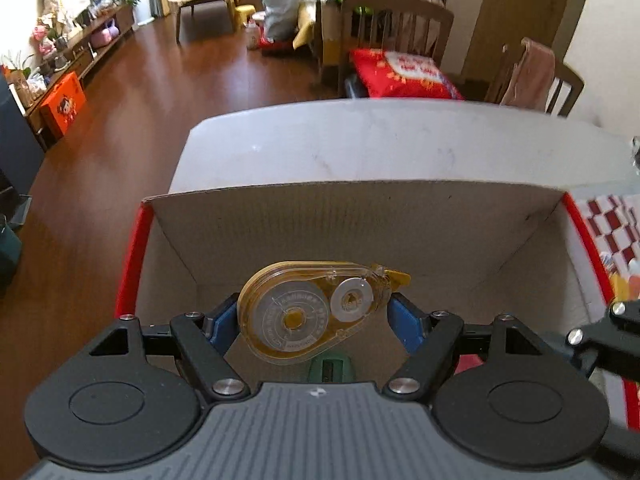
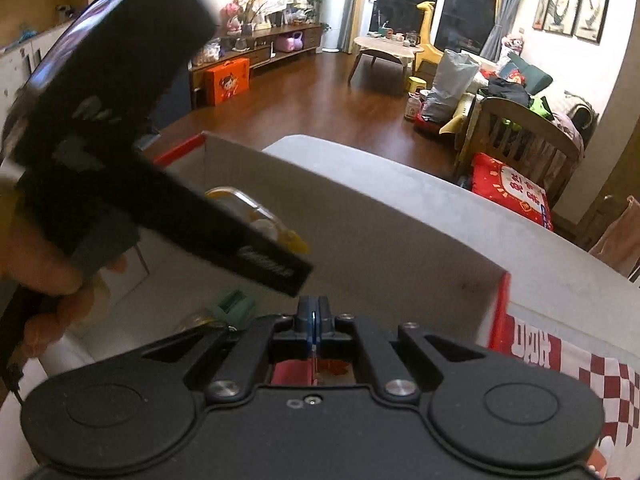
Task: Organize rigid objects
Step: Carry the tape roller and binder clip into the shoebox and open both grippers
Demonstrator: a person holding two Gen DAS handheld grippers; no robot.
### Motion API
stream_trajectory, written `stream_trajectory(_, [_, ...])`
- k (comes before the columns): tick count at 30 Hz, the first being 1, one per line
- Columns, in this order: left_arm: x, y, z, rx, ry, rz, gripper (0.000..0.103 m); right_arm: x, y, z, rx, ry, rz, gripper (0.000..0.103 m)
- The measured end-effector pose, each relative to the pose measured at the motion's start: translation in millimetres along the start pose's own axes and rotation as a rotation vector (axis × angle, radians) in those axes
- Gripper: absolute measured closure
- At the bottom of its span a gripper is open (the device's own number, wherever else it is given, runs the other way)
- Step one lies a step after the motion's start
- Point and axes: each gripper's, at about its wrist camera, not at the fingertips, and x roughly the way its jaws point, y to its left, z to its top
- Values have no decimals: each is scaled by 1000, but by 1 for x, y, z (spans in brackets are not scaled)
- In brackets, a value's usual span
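My left gripper [image 1: 314,320] is shut on a yellow, clear correction tape dispenser [image 1: 308,308] and holds it over the open cardboard box [image 1: 360,216]. The dispenser also shows in the right wrist view [image 2: 260,216], partly behind the left gripper's black body. A green object [image 1: 330,368] lies on the box floor below it; it also shows in the right wrist view [image 2: 234,302]. My right gripper [image 2: 315,316] is shut with its blue pads together, over the box's near right side. A red item [image 2: 312,370] shows under it.
The box has red outer walls [image 1: 130,264] and stands on a grey table [image 1: 360,140]. A red-and-white checkered sheet [image 2: 580,376] lies right of the box. Wooden chairs [image 1: 396,36] with a red cushion [image 1: 404,74] stand beyond the table's far edge.
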Motion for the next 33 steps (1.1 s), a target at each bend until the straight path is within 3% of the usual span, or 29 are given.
stream_trajectory(9, [29,1,1,-16,127,-14,25,4,6,-7,14,44,-13,102])
stream_trajectory(18, [42,2,-4,-29,188,-18,26,-4,0,-6,85,63,32,80])
stream_trajectory(22, [36,5,-5,-48,171,-18,26,-9,-5,-4,103,57,55,67])
stream_trajectory(33, [-17,11,-11,-48,62,-66,26,-44,-13,-3,110,18,70,53])
